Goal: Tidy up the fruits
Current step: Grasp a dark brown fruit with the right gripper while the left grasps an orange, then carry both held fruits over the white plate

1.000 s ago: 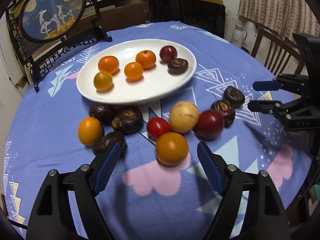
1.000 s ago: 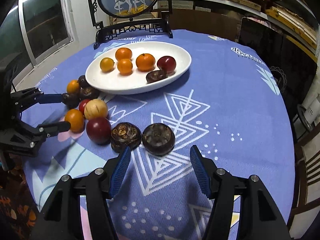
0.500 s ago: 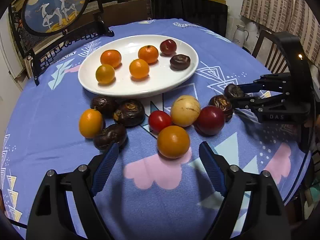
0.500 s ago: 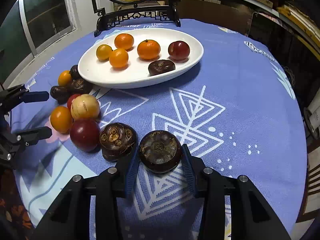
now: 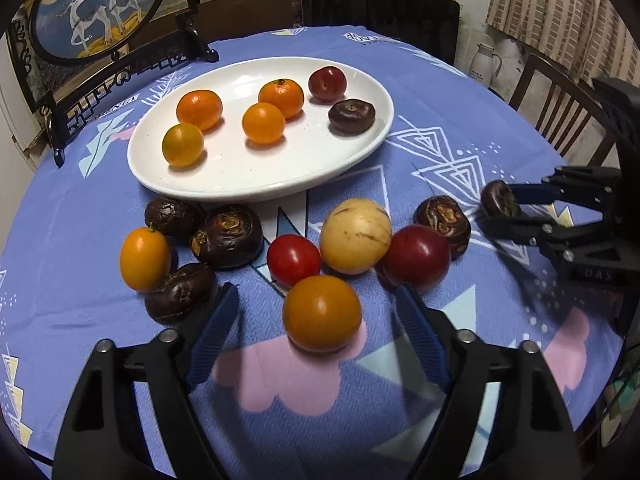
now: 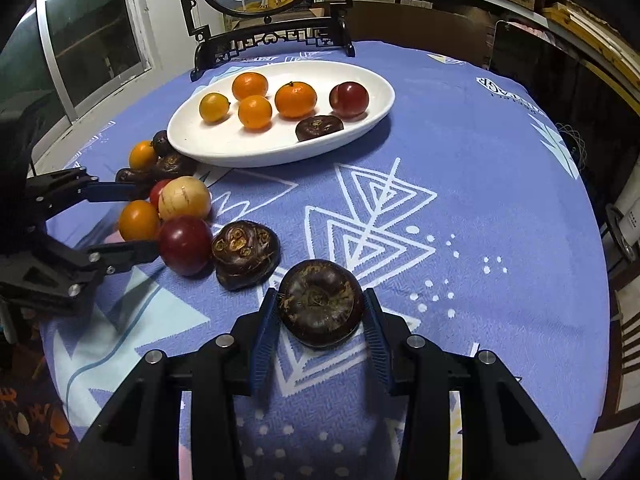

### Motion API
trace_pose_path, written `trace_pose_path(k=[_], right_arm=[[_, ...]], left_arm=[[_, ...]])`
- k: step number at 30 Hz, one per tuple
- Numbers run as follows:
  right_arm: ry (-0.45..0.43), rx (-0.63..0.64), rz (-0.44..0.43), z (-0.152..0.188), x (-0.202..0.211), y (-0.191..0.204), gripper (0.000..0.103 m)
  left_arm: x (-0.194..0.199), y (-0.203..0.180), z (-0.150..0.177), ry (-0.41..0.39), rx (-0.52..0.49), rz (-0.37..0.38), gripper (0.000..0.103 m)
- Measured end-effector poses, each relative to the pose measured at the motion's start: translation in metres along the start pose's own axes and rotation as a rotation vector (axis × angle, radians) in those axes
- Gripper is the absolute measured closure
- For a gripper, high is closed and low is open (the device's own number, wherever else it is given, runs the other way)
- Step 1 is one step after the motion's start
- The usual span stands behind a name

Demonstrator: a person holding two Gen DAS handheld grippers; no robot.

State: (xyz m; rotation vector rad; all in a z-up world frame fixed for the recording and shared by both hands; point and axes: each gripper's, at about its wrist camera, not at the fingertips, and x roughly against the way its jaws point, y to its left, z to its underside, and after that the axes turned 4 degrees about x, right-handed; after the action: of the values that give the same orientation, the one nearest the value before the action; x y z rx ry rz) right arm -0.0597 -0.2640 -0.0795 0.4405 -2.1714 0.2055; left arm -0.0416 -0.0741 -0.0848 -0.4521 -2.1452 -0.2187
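right gripper (image 6: 320,320) is clamped on a water chestnut (image 6: 320,303) down on the table (image 6: 480,200), left gripper (image 5: 316,332) closing around the orange tomato (image 5: 322,313) without touching yet, which could roll into its neighbours.

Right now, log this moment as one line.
right gripper: shut on water chestnut | left gripper: closing around orange fruit, not touching

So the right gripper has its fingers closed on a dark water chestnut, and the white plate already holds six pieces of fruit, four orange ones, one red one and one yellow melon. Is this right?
Not quite: the sixth piece on the white plate is a dark water chestnut, not a yellow melon. The left wrist view shows it beside the red one. The rest holds: the right gripper grips its own chestnut.
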Motion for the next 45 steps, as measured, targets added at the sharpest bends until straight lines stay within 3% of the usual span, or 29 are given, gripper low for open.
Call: trace_pose_path(k=[2, 3, 7, 16, 22, 35, 45], right_arm=[[0.000, -0.003, -0.005, 0.001, 0.000, 0.000, 0.061], [0.000, -0.003, -0.006, 0.001, 0.000, 0.001, 0.061], [0.002, -0.007, -0.011, 0.003, -0.001, 0.002, 0.061], [-0.011, -0.006, -0.017, 0.005, 0.006, 0.008, 0.061], [-0.050, -0.003, -0.018, -0.005, 0.017, 0.017, 0.061], [-0.245, -0.020, -0.058, -0.094, 0.032, 0.046, 0.060], [-0.247, -0.068, -0.035, -0.144, -0.002, 0.028, 0.060]], left_arm=[[-0.005, 0.001, -0.001, 0.019, 0.011, 0.007, 0.044], [-0.008, 0.002, -0.001, 0.036, 0.018, 0.010, 0.055], [-0.007, 0.003, 0.001, 0.033, 0.024, 0.027, 0.065], [0.006, 0.007, 0.010, 0.008, 0.016, 0.027, 0.065], [0.022, 0.018, 0.001, -0.036, 0.032, -0.012, 0.065], [0.042, 0.055, -0.084, -0.168, 0.138, -0.159, 0.065], [0.004, 0.071, -0.128, -0.148, 0.153, -0.188, 0.065]])
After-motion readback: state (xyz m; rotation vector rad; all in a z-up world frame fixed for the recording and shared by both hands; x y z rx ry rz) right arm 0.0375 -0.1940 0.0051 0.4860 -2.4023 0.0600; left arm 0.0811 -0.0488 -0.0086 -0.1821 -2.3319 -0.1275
